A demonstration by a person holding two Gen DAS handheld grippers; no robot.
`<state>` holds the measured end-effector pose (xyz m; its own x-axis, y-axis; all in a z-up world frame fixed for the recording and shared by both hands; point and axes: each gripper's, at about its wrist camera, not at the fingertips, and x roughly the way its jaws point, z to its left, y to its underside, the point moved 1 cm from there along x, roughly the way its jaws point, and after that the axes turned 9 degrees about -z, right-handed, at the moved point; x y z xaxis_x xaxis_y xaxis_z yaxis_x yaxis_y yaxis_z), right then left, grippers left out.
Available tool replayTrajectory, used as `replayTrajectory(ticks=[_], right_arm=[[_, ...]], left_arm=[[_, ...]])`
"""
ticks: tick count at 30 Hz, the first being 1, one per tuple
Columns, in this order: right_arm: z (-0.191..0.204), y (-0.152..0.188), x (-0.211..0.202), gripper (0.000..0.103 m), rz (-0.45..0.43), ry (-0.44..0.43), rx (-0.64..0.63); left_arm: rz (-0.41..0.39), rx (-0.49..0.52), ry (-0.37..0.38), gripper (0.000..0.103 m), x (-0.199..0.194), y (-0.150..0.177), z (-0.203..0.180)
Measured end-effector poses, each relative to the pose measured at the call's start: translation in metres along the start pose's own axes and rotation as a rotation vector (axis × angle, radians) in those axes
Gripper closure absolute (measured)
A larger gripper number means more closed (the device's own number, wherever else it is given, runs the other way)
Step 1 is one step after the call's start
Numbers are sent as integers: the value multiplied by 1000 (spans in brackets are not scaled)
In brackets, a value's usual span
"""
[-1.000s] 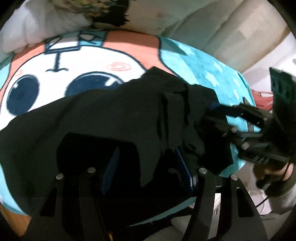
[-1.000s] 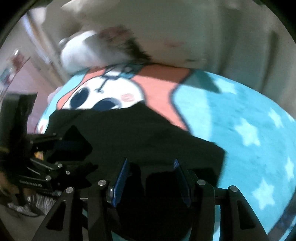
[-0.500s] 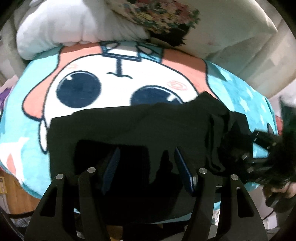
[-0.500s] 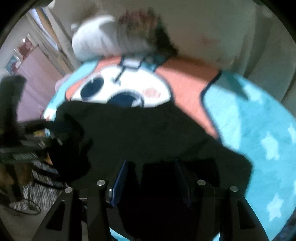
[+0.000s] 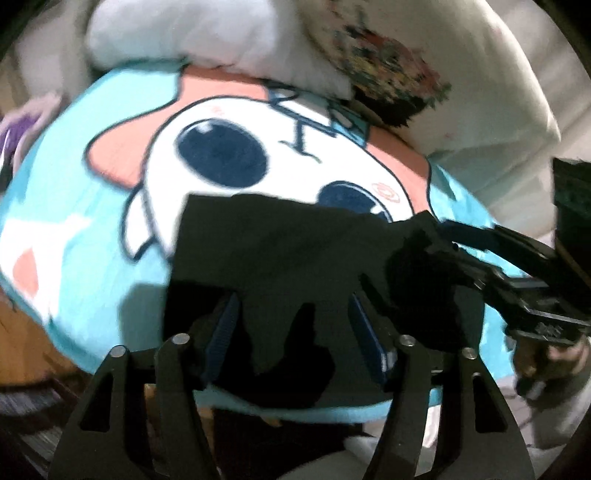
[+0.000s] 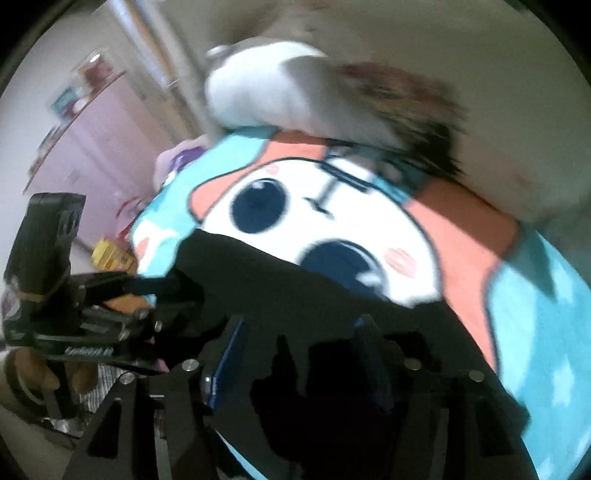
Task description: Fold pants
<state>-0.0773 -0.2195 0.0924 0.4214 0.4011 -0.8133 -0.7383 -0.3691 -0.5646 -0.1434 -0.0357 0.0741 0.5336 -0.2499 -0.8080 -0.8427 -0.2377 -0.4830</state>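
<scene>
Black pants [image 5: 280, 251] lie on a teal cartoon-print blanket [image 5: 85, 206]; they also show in the right wrist view [image 6: 295, 288]. My left gripper [image 5: 299, 325] has its jaws apart, with a fold of the pants' near edge draped between the blue pads [image 5: 223, 325]. My right gripper [image 6: 303, 354] also has its jaws apart, with the dark cloth hanging between them. It shows in the left wrist view [image 5: 443, 251] at the pants' right end, where the cloth is bunched. The left gripper shows in the right wrist view [image 6: 162, 291] at the left end.
A white pillow [image 5: 207, 33] and a flower-print cushion [image 5: 388, 51] lie at the blanket's far edge. A pink cupboard [image 6: 92, 147] stands off to the left. The bed's near edge drops to a wooden floor [image 5: 22, 332].
Both grippers have pulled back and to the left with the near edge. The pants look shorter from front to back, and more of the cartoon face shows.
</scene>
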Motion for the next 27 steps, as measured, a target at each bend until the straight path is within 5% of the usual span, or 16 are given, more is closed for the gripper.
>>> replayTrajectory(ticks=[13,17,19,22,25,26,27], right_arm=[[48,-40,112,35,134,-137,-154],[48,-40,139,34,162,-178,-113],[45,-38,150,34,170,-193,-75],[40,-34,149,34,118,-229,-38],[37,-32,145,63,104,-261,-7],[36,-32,142,68,95,-264,1],[34,-33,136,76,85,-275,12]], left_arm=[[-15,-274,-22,32,-8,50,61],[-34,-303,-13,30,7,47,65],[-73,-304,19,18,9,44,65],[-98,-282,22,16,11,43,61],[-101,-231,19,19,13,41,56],[-104,-221,34,40,12,41,55],[-90,-210,29,47,12,40,54]])
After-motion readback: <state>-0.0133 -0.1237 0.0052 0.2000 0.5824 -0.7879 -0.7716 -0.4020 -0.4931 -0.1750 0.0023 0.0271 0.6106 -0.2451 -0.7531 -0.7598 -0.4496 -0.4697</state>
